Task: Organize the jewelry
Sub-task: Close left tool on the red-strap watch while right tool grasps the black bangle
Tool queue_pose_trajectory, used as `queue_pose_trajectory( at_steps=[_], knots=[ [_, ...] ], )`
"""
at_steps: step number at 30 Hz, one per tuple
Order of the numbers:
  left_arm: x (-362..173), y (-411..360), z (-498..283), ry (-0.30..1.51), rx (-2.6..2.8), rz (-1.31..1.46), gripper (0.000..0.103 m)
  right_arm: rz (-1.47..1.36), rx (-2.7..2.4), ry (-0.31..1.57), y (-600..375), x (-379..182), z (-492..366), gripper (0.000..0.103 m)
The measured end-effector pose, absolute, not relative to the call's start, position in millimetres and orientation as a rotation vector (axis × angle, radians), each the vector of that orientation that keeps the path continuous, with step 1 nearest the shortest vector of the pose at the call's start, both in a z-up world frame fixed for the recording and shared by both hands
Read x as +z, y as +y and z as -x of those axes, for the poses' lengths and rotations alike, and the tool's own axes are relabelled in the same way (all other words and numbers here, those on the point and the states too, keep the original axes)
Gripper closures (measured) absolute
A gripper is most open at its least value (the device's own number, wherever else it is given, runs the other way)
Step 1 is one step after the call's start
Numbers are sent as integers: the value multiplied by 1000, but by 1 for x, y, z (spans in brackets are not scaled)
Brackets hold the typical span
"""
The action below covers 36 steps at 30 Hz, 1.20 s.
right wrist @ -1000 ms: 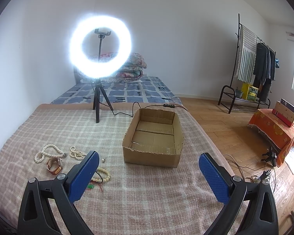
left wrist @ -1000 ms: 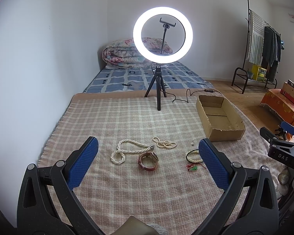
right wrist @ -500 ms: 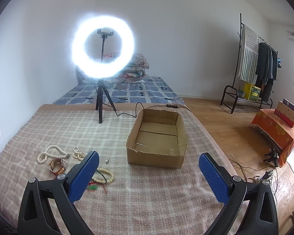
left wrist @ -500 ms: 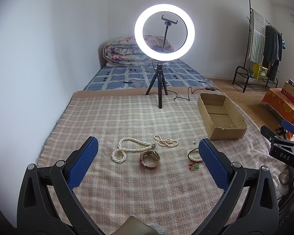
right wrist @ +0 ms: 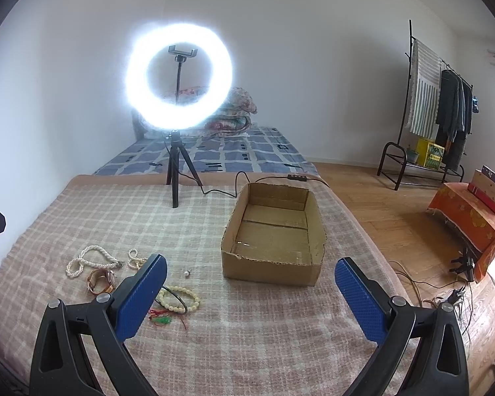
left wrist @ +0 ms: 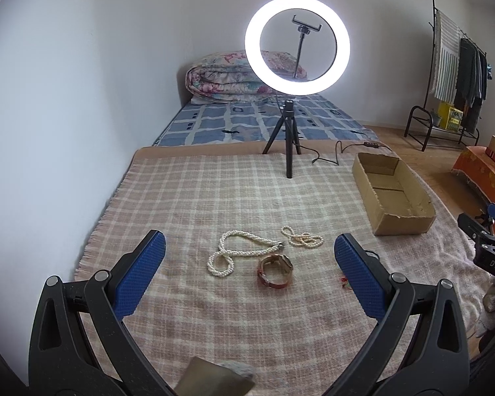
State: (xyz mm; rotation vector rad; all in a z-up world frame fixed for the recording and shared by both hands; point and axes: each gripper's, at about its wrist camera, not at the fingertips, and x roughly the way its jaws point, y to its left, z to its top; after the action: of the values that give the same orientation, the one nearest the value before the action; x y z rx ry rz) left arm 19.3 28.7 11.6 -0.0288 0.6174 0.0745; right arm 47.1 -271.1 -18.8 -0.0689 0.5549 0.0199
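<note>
Left gripper: fingers spread wide, nothing between the blue stippled pads; black plastic arms with metal pivot pins. It hangs above the plaid blanket, a woven pink-and-cream check, slightly fuzzy, fringed at the left edge.

Right gripper: likewise released and empty, same blue textured pads.

Jewelry lies loose on the blanket, near the grippers. Wristwatch: reddish-brown strap closed in a loop, standing on its edge, gold-toned case uppermost. Just behind it, a thick pearl rope necklace, twisted into a figure-eight, long axis running from near-left to far-right, clasp end at the right. Beside that, a thinner pearl strand, bunched in small loops. To the right, seen from the right wrist: a bracelet of pale yellowish beads lying flat with a thin black ring across it, a red-and-green tassel in front, and a single small pearl piece behind.

Cardboard box: open-topped, rectangular, brown corrugated, rough-cut rim, empty; long axis runs away from the camera. Well apart from the jewelry, to its right.

Farther back: ring light lit, on a black tripod standing on the blanket's far part. Beyond, a mattress with blue checked sheet and a folded floral quilt against white walls. Right side: wood floor, black clothes rack.
</note>
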Motion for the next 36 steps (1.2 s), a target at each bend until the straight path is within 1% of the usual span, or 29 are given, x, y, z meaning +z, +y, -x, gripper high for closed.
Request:
queue_pose_trajectory(
  at_steps=[10,14,18,19,22,23,25,30,31,34,35,36],
  knots=[
    [10,65,-49,641,128,59,0,78,52,565,-264,-25,-71,0],
    [1,74,-64,679,126,76,0,76,124,545,-261,-32,-79,0],
    [-12,80,-75,716,112,112,0,81,185,565,-256,-41,-94,0],
    [-16,81,-78,728,103,121,6,81,195,566,-254,-42,-96,0],
    [-29,85,-88,786,77,152,16,80,237,575,-252,-46,-102,0],
    [-34,87,-91,808,71,168,18,79,253,582,-251,-47,-104,0],
    [-44,90,-96,852,60,201,27,75,275,599,-250,-49,-107,0],
    [-66,89,-104,931,29,248,33,60,322,674,-251,-62,-115,5],
    [-70,87,-105,942,23,253,38,69,334,697,-249,-67,-117,7],
    [-85,82,-113,1008,-16,290,44,110,372,744,-242,-81,-120,9],
    [-91,81,-116,1034,-26,311,45,127,383,760,-239,-86,-121,11],
    [-98,80,-119,1063,-37,336,47,142,390,771,-236,-89,-122,15]
  ],
)
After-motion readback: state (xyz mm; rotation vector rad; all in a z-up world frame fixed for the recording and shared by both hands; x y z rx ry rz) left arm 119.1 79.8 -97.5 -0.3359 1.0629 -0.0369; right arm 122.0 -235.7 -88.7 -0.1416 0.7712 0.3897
